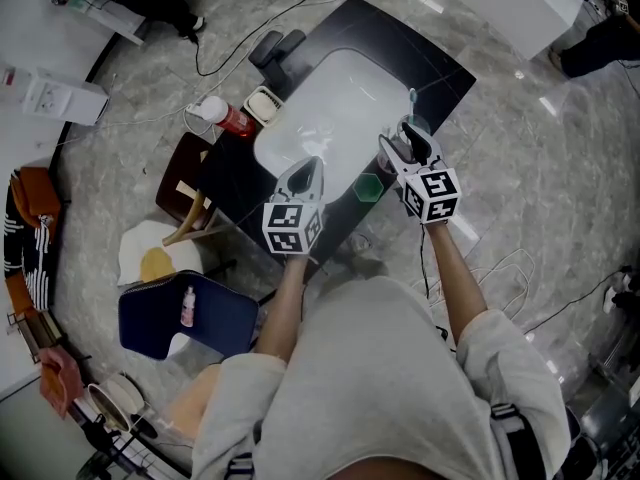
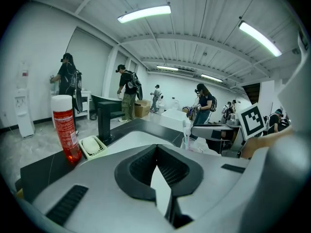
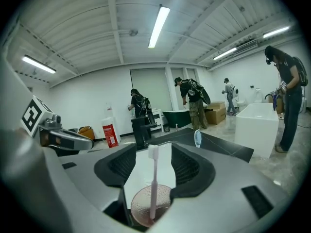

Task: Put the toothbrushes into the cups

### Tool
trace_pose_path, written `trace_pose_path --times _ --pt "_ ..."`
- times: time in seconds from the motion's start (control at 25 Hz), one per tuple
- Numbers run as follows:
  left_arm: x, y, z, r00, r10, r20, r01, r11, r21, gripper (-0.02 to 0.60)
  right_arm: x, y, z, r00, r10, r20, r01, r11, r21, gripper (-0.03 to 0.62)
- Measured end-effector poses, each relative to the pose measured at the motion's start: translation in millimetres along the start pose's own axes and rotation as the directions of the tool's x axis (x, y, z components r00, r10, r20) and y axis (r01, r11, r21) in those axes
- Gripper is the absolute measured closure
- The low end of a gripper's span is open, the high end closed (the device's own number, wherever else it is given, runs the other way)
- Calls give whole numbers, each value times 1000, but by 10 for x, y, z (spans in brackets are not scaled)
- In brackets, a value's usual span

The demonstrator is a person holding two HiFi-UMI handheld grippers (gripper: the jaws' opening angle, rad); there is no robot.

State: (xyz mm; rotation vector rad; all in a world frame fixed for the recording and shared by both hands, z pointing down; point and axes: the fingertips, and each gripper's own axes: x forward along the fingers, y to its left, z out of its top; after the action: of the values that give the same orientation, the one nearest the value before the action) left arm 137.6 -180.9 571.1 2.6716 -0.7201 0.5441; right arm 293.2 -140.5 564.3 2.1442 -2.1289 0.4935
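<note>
In the right gripper view a pink toothbrush [image 3: 153, 181] stands upright in a pinkish cup [image 3: 148, 205], right between the jaws of my right gripper [image 3: 153, 166]. The jaws stand wide apart and do not touch it. The head of a blue toothbrush [image 3: 197, 137] rises just beyond them. From the head view, my right gripper [image 1: 405, 140] hovers at the counter's right side beside a cup [image 1: 420, 125], with a green cup [image 1: 368, 188] nearer me. My left gripper [image 1: 308, 163] hangs over the sink's front rim, shut and empty; its own view shows the closed tips [image 2: 156, 149].
A white sink [image 1: 335, 108] is set in the black counter [image 1: 440, 68]. A red bottle [image 1: 232, 120], a soap dish [image 1: 263, 103] and a black faucet [image 1: 280, 46] stand along its left side. Cables lie on the floor. Several people stand in the background.
</note>
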Motion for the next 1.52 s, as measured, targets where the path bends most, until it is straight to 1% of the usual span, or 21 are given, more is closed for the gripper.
trace_pose_path --times 0.28,0.48,0.68,0.88,1.04,1.2,1.36,1.52 --pt "-136 -40 31 1000 12 28 -12 1000 1 555 -111 83 15 1000 6 -1 -6 1000 -26 349" --pt "-306 -3 13 998 37 48 -37 999 -15 555 -183 305 61 999 41 -1 -41 997 -59 350" --pt "-560 106 -33 994 81 73 -79 996 -38 555 -185 729 128 994 108 3 -108 989 -103 356" --pt "-902 333 -101 984 151 96 -144 987 -77 555 -117 1246 98 980 196 -23 -197 971 -138 364" --pt "-1229 558 -189 969 220 113 -208 972 -112 555 -58 1712 9 959 278 -55 -283 946 -161 367" --pt "-1591 794 -330 950 292 116 -274 950 -150 555 20 2210 -110 929 360 -91 -371 912 -175 370" --pt "-1976 1020 -508 922 372 110 -347 917 -195 555 103 2670 -256 888 439 -137 -458 870 -182 372" --pt "-2307 1223 -714 893 441 95 -409 880 -242 555 169 3076 -420 847 498 -184 -527 830 -183 378"
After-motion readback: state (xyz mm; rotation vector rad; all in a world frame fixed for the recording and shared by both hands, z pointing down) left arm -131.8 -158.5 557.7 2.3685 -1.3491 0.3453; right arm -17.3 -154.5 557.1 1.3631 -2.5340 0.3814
